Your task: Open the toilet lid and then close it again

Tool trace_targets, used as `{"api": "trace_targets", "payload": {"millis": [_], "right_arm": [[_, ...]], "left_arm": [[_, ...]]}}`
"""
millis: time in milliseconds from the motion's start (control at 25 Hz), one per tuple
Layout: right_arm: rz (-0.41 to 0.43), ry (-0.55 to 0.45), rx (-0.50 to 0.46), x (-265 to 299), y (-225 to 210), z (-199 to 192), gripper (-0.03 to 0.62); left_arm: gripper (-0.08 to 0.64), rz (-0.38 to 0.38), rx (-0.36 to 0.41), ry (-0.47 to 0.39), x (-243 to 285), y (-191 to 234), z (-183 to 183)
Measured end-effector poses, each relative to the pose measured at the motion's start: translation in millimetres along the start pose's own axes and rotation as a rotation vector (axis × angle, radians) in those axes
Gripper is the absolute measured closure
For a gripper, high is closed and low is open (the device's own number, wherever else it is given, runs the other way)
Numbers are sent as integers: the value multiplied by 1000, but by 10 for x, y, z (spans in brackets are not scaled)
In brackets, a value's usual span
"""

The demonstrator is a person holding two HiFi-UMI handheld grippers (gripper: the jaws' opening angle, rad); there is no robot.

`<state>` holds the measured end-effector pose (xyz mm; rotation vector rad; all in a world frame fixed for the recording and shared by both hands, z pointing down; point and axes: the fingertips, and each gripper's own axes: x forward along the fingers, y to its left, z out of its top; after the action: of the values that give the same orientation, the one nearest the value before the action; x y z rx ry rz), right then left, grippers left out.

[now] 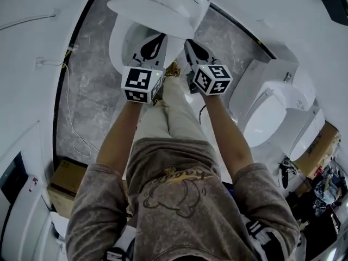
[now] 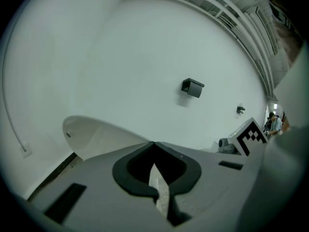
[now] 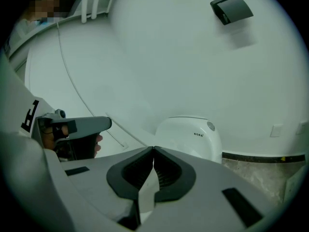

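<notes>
The white toilet lid [image 1: 157,7] stands part-raised over the open seat and bowl [image 1: 120,43] at the top of the head view. My left gripper [image 1: 156,38] and right gripper [image 1: 188,42] are side by side, their tips just under the lid's front edge. Both are shut with nothing between the jaws; whether they touch the lid I cannot tell. In the left gripper view the lid [image 2: 96,137] curves beyond the shut left gripper [image 2: 153,143]. The right gripper view has the toilet's rounded back [image 3: 190,134] beyond the shut right gripper [image 3: 153,148].
A second toilet [image 1: 272,107] with its lid up stands to the right. Cardboard boxes sit at lower left [image 1: 68,181] and far right [image 1: 321,145]. A thin cable [image 1: 70,118] runs over the grey marble floor [image 1: 92,80]. A dark box [image 2: 192,87] hangs on the white wall.
</notes>
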<state>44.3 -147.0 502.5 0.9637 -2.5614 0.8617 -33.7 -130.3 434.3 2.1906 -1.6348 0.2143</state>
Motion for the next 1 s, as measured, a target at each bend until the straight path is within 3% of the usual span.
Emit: {"api": "trace_targets", "payload": {"millis": [320, 680, 1000], "right_arm": [[-14, 31, 45, 187, -382, 582, 565], [-21, 33, 80, 353, -866, 987, 565], [-100, -30, 107, 253, -902, 1285, 565]], "left_arm": [[551, -45, 15, 72, 706, 20, 548], [551, -90, 23, 132, 1439, -1, 888], [551, -142, 43, 123, 1378, 119, 1083]]}}
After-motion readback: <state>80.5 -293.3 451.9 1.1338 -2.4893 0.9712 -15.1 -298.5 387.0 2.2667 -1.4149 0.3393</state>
